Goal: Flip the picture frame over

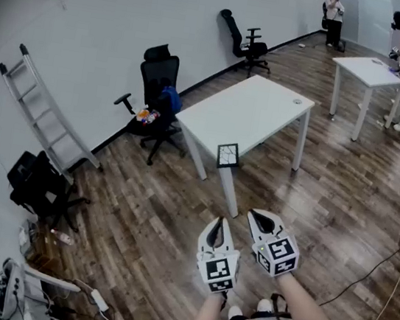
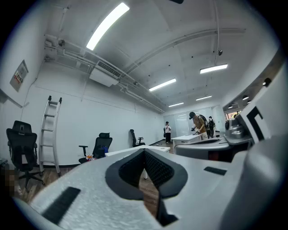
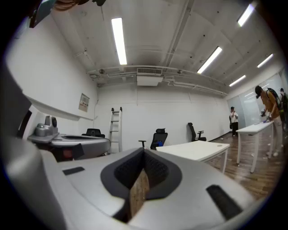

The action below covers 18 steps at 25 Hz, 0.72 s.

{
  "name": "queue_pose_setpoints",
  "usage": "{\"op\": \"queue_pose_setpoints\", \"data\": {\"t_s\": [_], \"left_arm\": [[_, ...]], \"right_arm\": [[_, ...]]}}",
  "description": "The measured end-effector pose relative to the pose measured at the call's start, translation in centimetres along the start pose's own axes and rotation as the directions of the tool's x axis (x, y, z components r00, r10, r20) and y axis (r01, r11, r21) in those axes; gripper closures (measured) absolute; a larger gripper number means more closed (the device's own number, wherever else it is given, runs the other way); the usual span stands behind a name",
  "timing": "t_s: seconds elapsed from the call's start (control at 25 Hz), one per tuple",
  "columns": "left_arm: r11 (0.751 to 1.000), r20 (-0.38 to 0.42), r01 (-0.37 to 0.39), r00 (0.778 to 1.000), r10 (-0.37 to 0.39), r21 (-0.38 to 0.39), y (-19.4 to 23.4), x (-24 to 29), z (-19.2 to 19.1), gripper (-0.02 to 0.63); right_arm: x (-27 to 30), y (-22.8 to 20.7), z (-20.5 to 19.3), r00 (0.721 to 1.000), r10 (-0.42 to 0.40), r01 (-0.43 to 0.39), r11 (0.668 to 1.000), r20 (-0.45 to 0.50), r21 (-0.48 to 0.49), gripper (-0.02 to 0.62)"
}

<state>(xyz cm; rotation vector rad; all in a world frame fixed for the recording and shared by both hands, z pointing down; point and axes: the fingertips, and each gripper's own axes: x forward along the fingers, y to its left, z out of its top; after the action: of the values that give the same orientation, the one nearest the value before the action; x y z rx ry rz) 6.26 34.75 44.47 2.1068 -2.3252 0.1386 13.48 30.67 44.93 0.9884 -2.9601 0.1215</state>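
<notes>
A small black picture frame [image 1: 228, 154] with a pale cracked-pattern picture stands upright at the near edge of the white table [image 1: 248, 110]. My left gripper [image 1: 217, 229] and right gripper [image 1: 262, 218] hang side by side over the wood floor, well short of the table and the frame. Both are shut with nothing between the jaws. In the left gripper view the left gripper [image 2: 145, 150] shows closed jaws with the table top [image 2: 135, 150] beyond. The right gripper [image 3: 144, 152] points level at the white table [image 3: 193, 149]. The frame is hidden in both gripper views.
A black office chair [image 1: 158, 93] with a blue bag stands at the table's left, another chair [image 1: 243, 43] farther back. A ladder [image 1: 39, 113] leans on the left wall. A second white table [image 1: 369, 73] with people near it is far right. Cables [image 1: 396, 244] run across the floor at right.
</notes>
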Motion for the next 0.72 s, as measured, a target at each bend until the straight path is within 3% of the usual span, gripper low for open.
{"op": "queue_pose_setpoints", "data": {"t_s": [0.2,0.72], "left_arm": [[1.000,-0.001,0.004,1.000,-0.004,0.028,0.08,-0.11,-0.22,0.604],[1.000,-0.003,-0.002,1.000,0.002,0.016,-0.55,-0.35,-0.07,0.604]], "right_arm": [[-0.01,0.05,0.04,1.000,-0.003,0.003,1.000,0.002,0.004,0.594],[-0.92,-0.16,0.11,1.000,0.006,-0.007,1.000,0.017,0.023,0.595]]}}
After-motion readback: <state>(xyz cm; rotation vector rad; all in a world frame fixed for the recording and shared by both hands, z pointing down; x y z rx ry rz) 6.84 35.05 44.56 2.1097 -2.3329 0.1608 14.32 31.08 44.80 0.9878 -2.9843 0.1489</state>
